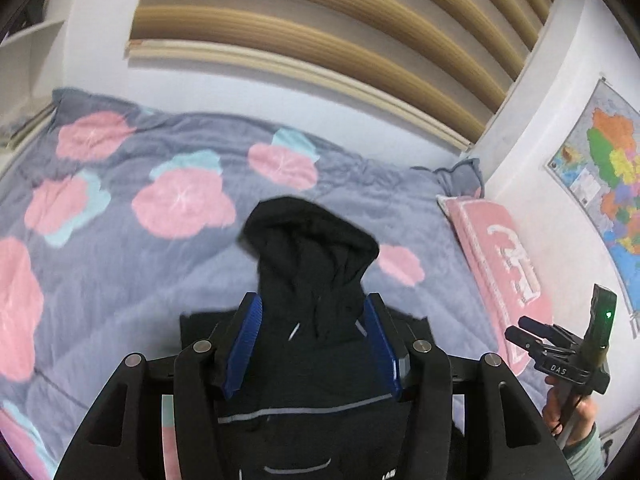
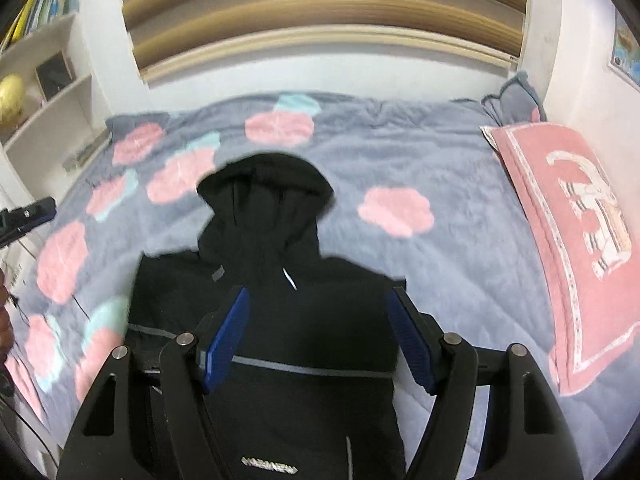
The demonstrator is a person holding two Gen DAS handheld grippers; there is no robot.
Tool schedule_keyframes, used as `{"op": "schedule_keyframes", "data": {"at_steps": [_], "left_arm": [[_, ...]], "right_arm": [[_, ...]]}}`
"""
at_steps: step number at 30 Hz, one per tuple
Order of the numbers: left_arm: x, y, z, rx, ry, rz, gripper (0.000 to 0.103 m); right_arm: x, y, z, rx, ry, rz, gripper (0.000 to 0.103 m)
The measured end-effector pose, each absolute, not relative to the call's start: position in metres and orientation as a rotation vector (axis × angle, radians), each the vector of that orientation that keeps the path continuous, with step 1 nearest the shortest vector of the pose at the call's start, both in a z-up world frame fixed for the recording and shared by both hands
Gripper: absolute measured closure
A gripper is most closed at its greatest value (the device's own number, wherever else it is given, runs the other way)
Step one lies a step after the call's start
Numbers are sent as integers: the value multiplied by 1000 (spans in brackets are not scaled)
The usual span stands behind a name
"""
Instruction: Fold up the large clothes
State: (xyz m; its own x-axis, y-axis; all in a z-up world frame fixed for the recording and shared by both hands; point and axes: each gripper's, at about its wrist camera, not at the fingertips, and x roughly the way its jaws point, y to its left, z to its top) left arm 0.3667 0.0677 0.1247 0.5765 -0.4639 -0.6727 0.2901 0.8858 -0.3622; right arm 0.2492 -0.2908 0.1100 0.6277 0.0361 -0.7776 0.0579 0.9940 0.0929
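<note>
A black hoodie (image 2: 280, 320) lies flat on the grey flowered quilt (image 2: 440, 168), hood pointing away from me, with a thin grey stripe across its chest. My right gripper (image 2: 318, 292) hovers above the chest, blue pads wide apart and nothing pinched between them. In the left wrist view the hoodie (image 1: 312, 248) shows below my left gripper (image 1: 312, 300), whose jaws also stand apart over the base of the hood, holding nothing. The right gripper (image 1: 536, 336) appears there at the right edge, held by a hand (image 1: 568, 412). The left gripper's tip (image 2: 28, 216) shows at the left edge of the right wrist view.
A pink patterned pillow (image 2: 568, 240) lies on the quilt's right side against the wall. A coloured map (image 1: 612, 168) hangs on that wall. White shelves (image 2: 48, 92) stand to the left of the bed. Wooden slats (image 2: 320, 8) run behind the bed's far edge.
</note>
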Motion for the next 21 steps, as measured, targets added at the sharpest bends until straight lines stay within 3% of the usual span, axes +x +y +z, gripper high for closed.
{"op": "schedule_keyframes", "data": {"at_steps": [8,21], "left_arm": [[444,37,107,-148,898,-402,40],[598,10,-70,-200,1121,-297,40]], "right_arm": [[329,-298,98,232,942,18,28],[494,-312,-54,299,1113,0,28]]}}
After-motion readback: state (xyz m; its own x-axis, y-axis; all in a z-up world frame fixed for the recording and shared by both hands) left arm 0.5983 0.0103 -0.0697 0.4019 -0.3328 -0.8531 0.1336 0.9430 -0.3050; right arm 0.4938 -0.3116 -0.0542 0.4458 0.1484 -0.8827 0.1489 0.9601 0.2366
